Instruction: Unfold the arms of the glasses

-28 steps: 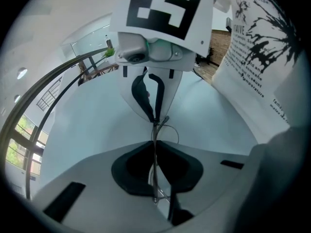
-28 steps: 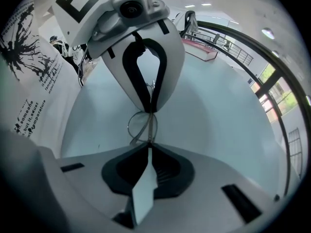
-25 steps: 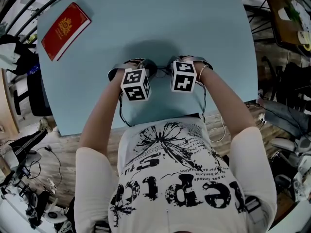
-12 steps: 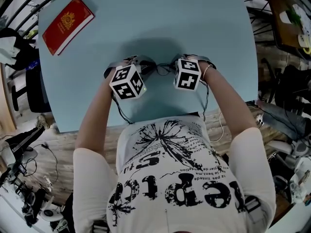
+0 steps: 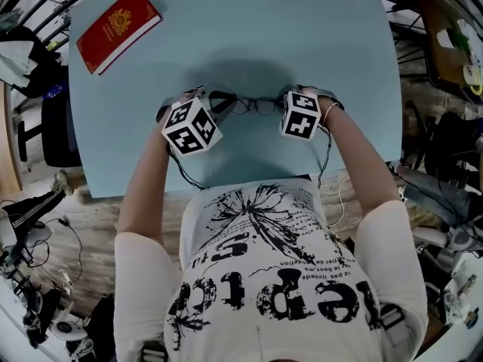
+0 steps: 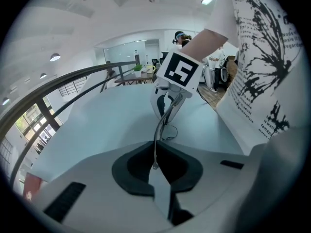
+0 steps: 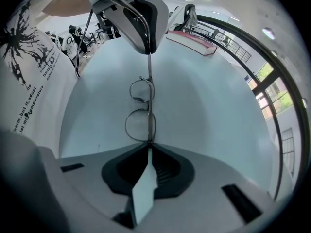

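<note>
Thin wire glasses (image 5: 253, 105) with two round lenses (image 7: 140, 108) hang just above the pale blue table (image 5: 249, 21), stretched between my two grippers. My right gripper (image 7: 148, 147) is shut on one end of the frame and points steeply down. My left gripper (image 6: 155, 165) is shut on the tip of a thin metal arm (image 6: 163, 125). That arm runs past both lenses toward the right gripper (image 6: 167, 103). In the head view the left gripper (image 5: 213, 102) and the right gripper (image 5: 283, 104) stand a short way apart under their marker cubes.
A red passport (image 5: 118, 29) lies at the table's far left corner and shows again in the right gripper view (image 7: 192, 40). The person's torso (image 5: 279, 277) is close against the table's near edge. Cables and clutter lie on the floor around the table.
My left gripper has moved left and lifted away from the right one, rolling a little. The glasses now show stretched between them. The right gripper has stayed put.
</note>
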`<state>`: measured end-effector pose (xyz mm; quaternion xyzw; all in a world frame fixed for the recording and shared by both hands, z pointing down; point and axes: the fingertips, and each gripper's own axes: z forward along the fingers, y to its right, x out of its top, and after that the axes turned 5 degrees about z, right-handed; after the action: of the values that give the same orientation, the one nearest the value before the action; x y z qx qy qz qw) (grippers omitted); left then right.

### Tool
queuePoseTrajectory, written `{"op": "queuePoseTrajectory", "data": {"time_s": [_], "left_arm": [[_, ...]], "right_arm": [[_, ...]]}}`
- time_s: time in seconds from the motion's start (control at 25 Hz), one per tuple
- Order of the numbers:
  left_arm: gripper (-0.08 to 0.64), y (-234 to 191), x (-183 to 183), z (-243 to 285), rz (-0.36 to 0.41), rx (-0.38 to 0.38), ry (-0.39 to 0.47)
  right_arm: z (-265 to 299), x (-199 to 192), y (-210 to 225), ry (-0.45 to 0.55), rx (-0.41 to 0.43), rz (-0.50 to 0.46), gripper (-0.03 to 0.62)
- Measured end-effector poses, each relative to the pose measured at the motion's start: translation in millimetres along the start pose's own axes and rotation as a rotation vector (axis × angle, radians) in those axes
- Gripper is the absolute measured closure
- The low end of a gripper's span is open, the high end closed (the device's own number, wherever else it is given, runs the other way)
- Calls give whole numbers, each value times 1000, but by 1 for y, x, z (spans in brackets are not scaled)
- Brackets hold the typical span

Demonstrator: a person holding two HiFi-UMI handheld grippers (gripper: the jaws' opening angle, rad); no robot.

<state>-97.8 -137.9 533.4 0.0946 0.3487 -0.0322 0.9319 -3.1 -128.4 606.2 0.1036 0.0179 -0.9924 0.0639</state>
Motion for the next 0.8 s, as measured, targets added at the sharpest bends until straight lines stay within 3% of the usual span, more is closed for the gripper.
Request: {"op": "queuePoseTrajectory", "data": {"time_s": [0.44,0.56,0.8], "left_arm": [[533,9,-20,-11,-63,10,25],[534,8,-21,-11,-50,10,21],[533,6,-21,-12,-50,10,41]], "right_arm": [[-3,3,8,-20,-55,45,548],[-7,5,10,-30,-77,31,476],[-16,53,-2,44,-58,-40,466]]}}
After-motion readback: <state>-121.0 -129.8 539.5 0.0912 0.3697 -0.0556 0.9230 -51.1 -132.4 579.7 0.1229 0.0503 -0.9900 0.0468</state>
